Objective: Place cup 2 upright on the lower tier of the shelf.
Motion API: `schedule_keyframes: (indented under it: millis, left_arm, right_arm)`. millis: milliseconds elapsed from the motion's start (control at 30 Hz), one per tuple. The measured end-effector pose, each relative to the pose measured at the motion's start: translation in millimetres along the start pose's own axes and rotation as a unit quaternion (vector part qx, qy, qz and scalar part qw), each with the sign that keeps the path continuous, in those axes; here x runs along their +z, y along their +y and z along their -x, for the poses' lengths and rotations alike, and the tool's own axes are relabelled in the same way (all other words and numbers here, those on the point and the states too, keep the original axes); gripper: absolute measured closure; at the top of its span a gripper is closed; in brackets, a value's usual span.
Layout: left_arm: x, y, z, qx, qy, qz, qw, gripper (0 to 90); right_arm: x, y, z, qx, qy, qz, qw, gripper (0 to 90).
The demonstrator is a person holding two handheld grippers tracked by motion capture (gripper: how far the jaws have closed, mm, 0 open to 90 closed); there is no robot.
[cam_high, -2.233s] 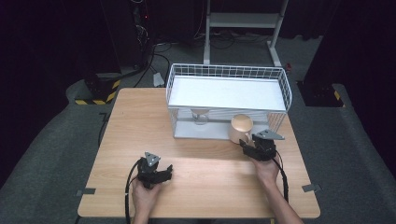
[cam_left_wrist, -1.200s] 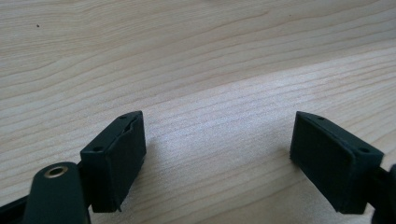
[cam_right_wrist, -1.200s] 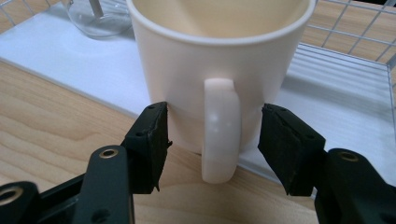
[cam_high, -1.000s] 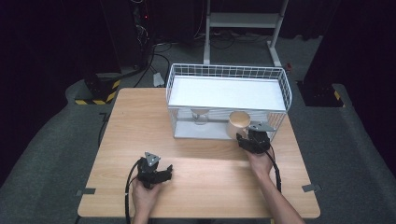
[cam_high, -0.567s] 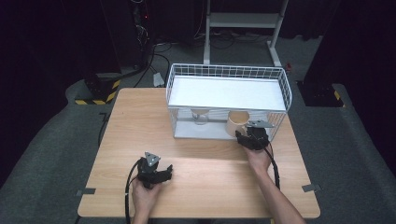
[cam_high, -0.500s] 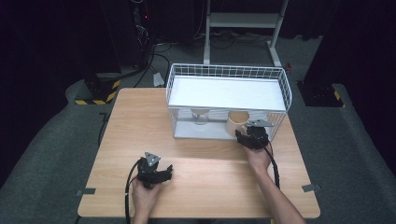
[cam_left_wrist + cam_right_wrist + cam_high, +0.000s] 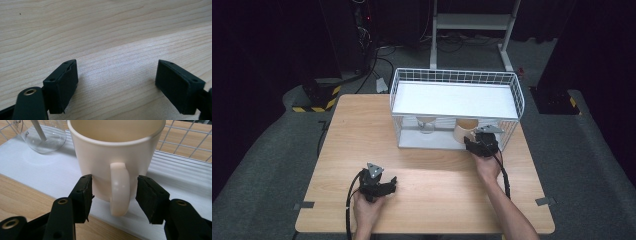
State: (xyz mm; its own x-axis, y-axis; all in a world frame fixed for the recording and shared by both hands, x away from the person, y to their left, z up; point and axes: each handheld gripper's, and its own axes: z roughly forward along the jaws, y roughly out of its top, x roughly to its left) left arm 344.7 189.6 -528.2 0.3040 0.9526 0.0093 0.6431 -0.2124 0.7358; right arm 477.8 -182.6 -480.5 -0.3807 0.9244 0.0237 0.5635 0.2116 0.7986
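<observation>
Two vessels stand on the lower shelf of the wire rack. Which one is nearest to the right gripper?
The cream mug: the right gripper has its jaws open on either side of the mug's handle. The clear glass stands farther off, beside it.

A white wire rack stands at the far side of a wooden table, its solid top shelf bare. Under that shelf, on the rack's lower level, a clear glass sits toward the left and a tan mug toward the right. The right gripper, held in a person's hand, reaches the rack's front right corner, just beside the mug. The left gripper rests on the tabletop well in front of the rack, to its left, cable trailing toward the near edge.
</observation>
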Motion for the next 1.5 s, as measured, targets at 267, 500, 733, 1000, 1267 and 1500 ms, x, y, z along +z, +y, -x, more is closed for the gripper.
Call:
schedule_keyframes:
  millis: [267, 500, 733, 1000, 1267, 1500]
  left_arm:
    - [-0.2, 0.0, -0.2, 0.002, 0.0, -0.001, 1.0, 18.5]
    - [-0.2, 0.1, -0.2, 0.002, 0.0, -0.001, 1.0, 18.5]
    - [-0.1, 0.1, -0.2, 0.002, 0.0, -0.001, 1.0, 18.5]
    - [0.1, 0.1, 0.0, 0.0, 0.0, 0.001, 1.0, 18.5]
    - [0.1, 0.0, 0.0, 0.0, 0.001, 0.001, 1.0, 18.5]
    - [0.1, 0.0, 0.0, 0.0, 0.0, 0.001, 1.0, 18.5]
  right_arm:
    - [5.8, 7.7, 0.8, -0.001, -0.007, 0.004, 1.0, 48.2]
    - [12.3, 5.7, 3.8, 0.01, -0.009, 0.005, 0.9999, 50.3]
    - [16.4, 4.3, 9.7, 0.025, -0.012, 0.006, 0.9996, 50.7]
    - [20.0, 3.7, 13.9, 0.043, -0.014, 0.009, 0.9989, 50.8]
    - [23.9, 13.1, 11.3, 0.028, -0.017, 0.009, 0.9994, 50.3]
    - [20.8, 8.4, 15.0, 0.036, -0.012, 0.003, 0.9993, 41.2]
